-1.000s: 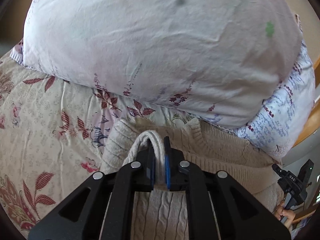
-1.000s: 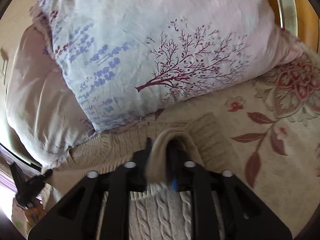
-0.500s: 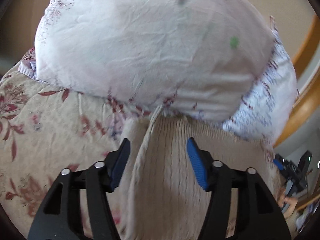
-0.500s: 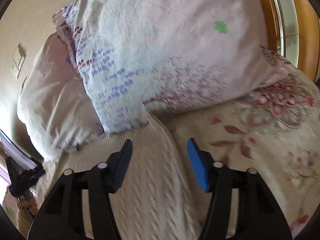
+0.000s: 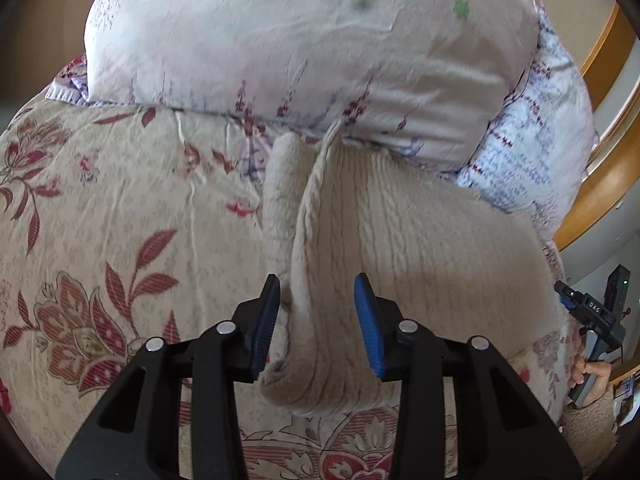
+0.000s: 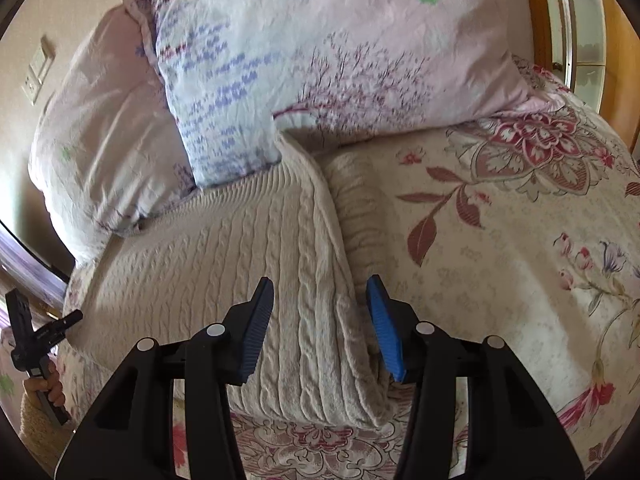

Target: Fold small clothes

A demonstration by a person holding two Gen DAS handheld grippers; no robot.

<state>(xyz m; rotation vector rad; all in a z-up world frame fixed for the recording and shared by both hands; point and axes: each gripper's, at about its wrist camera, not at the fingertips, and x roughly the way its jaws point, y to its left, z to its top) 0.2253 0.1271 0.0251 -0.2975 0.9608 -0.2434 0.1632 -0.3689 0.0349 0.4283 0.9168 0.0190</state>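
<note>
Left gripper [image 5: 316, 316]: jaws spread wide, blue ribbed pads holding nothing, poised over the sweater's left edge.
Left sleeve [image 5: 280, 200]: ribbed tube of knit, lying along the body's left side, partly tucked under the folded edge.
Sweater [image 5: 400, 248]: cream cable-knit, thick and soft, folded into a long slab on the floral bedspread [image 5: 100, 200]; its long axis runs from the grippers toward the pillows, far end touching the white pillow [image 5: 300, 40].
Right gripper [image 6: 320, 320]: jaws wide apart, empty, astride the sweater's [image 6: 240, 248] right folded edge.
Right sleeve [image 6: 360, 216]: ribbed, lying beside that edge.
Pillows: two, crinkled cotton; the one printed with a tree [image 6: 340, 60] leans over the sweater's far end.
</note>
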